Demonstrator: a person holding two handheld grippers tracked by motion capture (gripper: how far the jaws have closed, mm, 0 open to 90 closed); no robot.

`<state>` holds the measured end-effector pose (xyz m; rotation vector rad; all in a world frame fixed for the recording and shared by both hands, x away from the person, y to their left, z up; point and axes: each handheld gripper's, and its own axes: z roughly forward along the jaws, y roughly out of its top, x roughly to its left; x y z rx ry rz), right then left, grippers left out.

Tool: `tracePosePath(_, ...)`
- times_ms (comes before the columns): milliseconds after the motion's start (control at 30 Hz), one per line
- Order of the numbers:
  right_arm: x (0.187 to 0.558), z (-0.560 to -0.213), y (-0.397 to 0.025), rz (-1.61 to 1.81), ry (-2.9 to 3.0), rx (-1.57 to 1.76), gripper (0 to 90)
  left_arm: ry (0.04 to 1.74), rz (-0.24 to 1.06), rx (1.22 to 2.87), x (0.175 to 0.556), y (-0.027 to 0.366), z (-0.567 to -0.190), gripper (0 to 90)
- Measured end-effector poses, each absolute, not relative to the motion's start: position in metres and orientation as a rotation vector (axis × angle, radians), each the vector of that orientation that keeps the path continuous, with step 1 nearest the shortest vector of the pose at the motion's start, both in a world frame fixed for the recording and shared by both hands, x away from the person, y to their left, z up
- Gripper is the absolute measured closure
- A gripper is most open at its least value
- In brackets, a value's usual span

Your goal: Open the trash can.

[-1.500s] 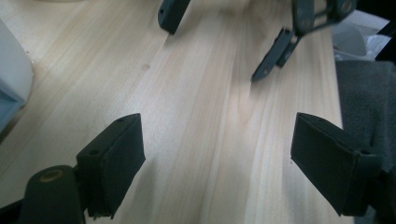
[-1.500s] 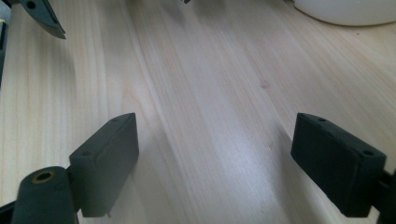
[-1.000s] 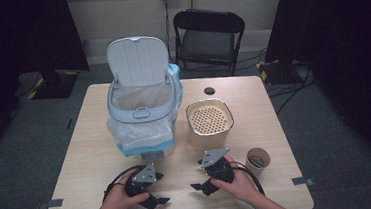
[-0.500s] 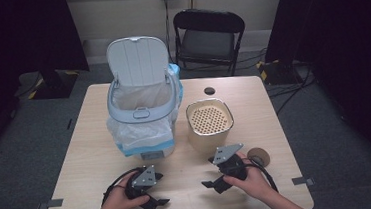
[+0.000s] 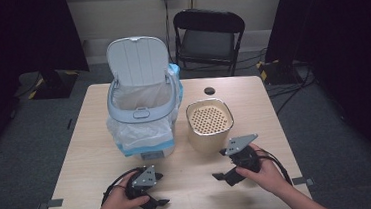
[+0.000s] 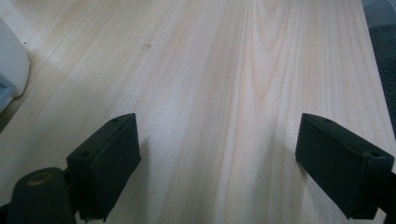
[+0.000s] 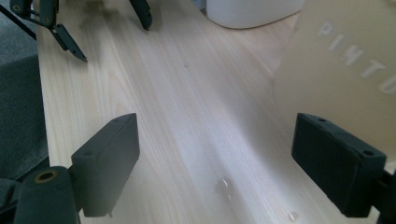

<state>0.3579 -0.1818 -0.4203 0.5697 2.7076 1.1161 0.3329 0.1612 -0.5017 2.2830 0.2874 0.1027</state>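
My left gripper (image 5: 161,189) rests low on the wooden table (image 5: 87,157) near its front edge, open. Bare wood lies between its wide-spread jaws in the left gripper view (image 6: 229,154). My right gripper (image 5: 220,164) is held at the front right, open, just in front of a beige canister (image 5: 210,125) with a perforated top. In the right gripper view (image 7: 224,158) the jaws stand apart over bare wood, and the canister's lettered wall (image 7: 336,70) is close on the right. A pale blue bin (image 5: 144,113) with a white liner and raised lid stands mid-table.
A small black disc (image 5: 209,90) lies behind the canister. A black folding chair (image 5: 208,37) stands beyond the table's far edge. The bin's white base (image 7: 252,9) and the left gripper's jaws (image 7: 70,23) show farther off. Small water drops (image 7: 224,186) sit on the wood.
My right gripper has moved to the right and slightly back, and it now covers the paper cup that stood at the front right. The left gripper has stayed put.
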Motion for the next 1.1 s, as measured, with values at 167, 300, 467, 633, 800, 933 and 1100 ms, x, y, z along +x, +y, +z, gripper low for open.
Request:
tracePosePath(167,0.359,-0.412,-0.193,1.108,2.691,0.583,14.7,0.286,0.103,2.288,0.333,0.161,-0.501,12.9)
tracePosePath(300,0.361,-0.406,-0.203,1.103,2.672,0.595,14.7,0.285,0.104,2.289,0.333,0.161,-0.501,12.6)
tracePosePath(467,0.363,-0.4,-0.214,1.102,2.653,0.61,14.7,0.285,0.104,2.289,0.333,0.161,-0.501,12.6)
tracePosePath(633,0.366,-0.398,-0.226,1.106,2.636,0.633,14.7,0.285,0.103,2.29,0.333,0.161,-0.501,12.5)
tracePosePath(800,0.367,-0.396,-0.237,1.089,2.624,0.639,14.6,0.285,0.101,2.291,0.333,0.161,-0.501,12.2)
tracePosePath(933,0.369,-0.396,-0.245,1.088,2.618,0.647,14.6,0.283,0.101,2.29,0.333,0.161,-0.501,12.2)
tracePosePath(1100,0.37,-0.398,-0.256,1.09,2.605,0.673,14.6,0.283,0.101,2.293,0.333,0.161,-0.501,11.8)
